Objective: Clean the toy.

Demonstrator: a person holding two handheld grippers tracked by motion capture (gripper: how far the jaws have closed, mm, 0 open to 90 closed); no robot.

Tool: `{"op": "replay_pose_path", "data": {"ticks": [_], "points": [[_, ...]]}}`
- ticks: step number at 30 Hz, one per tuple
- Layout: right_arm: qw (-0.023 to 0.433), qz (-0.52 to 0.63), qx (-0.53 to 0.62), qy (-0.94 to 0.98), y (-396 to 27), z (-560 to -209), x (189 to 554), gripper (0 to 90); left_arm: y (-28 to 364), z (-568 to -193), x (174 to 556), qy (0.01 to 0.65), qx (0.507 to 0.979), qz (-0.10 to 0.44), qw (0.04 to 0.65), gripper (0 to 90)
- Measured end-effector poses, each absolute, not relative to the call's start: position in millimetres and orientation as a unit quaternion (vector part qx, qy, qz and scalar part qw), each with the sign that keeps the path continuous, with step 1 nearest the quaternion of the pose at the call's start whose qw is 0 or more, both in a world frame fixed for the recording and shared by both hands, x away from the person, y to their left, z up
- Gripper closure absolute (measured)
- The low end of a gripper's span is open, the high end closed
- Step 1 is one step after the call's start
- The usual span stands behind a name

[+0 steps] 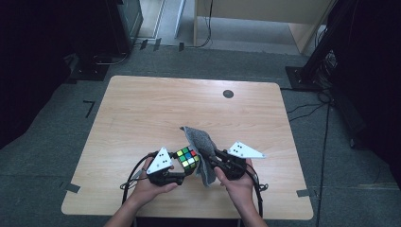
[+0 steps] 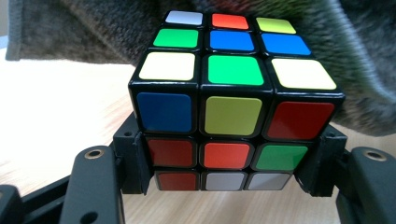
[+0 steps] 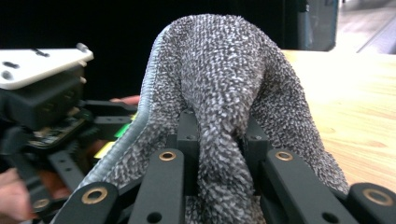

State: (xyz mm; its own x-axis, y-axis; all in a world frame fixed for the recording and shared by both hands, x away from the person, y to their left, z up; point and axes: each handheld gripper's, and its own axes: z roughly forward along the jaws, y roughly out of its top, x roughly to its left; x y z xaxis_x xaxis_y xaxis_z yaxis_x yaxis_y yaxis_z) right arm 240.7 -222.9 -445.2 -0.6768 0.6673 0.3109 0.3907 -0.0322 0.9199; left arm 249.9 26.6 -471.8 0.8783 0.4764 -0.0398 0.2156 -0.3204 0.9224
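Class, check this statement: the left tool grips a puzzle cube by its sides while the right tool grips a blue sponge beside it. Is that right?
Not quite. The right tool grips a grey cloth, not a blue sponge; the right gripper view shows its knitted fabric pinched between the jaws. The rest holds: the left tool grips the cube by its sides, and the cloth hangs right beside it.

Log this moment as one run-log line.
left gripper: shut on puzzle cube | right gripper: shut on grey cloth | cloth against cube's far side | both held above table
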Motion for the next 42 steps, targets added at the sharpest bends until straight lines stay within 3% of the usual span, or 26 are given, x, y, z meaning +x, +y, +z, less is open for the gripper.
{"op": "replay_pose_path", "data": {"ticks": [5, 12, 18, 24, 31, 37, 42], "points": [[0.102, 0.58, 0.414, 0.695, -220.8, -462.8, 246.1, 76.4, 27.7, -465.5, 247.0, 0.204, 0.796, 0.119, 0.557, 33.9], [0.126, 0.599, 0.396, 0.684, -220.7, -447.7, 239.7, 76.1, 25.3, -471.2, 248.4, 0.21, 0.804, 0.115, 0.545, 33.9], [0.09, 0.58, 0.429, 0.686, -219.9, -465.7, 246.7, 76.2, 30.1, -463.8, 249.2, 0.213, 0.791, 0.108, 0.563, 33.8], [0.107, 0.606, 0.408, 0.675, -221.5, -446.8, 240.4, 76.2, 26.4, -470.0, 250.0, 0.216, 0.801, 0.103, 0.549, 33.9], [0.095, 0.582, 0.428, 0.684, -220.0, -462.2, 245.3, 76.1, 29.6, -460.7, 247.9, 0.213, 0.788, 0.102, 0.569, 33.9], [0.116, 0.61, 0.408, 0.67, -222.3, -444.0, 239.4, 75.9, 24.4, -466.9, 248.2, 0.212, 0.802, 0.102, 0.549, 33.9], [0.102, 0.582, 0.428, 0.684, -219.8, -460.3, 244.9, 75.9, 26.9, -461.3, 246.7, 0.208, 0.794, 0.104, 0.561, 33.9]]}}
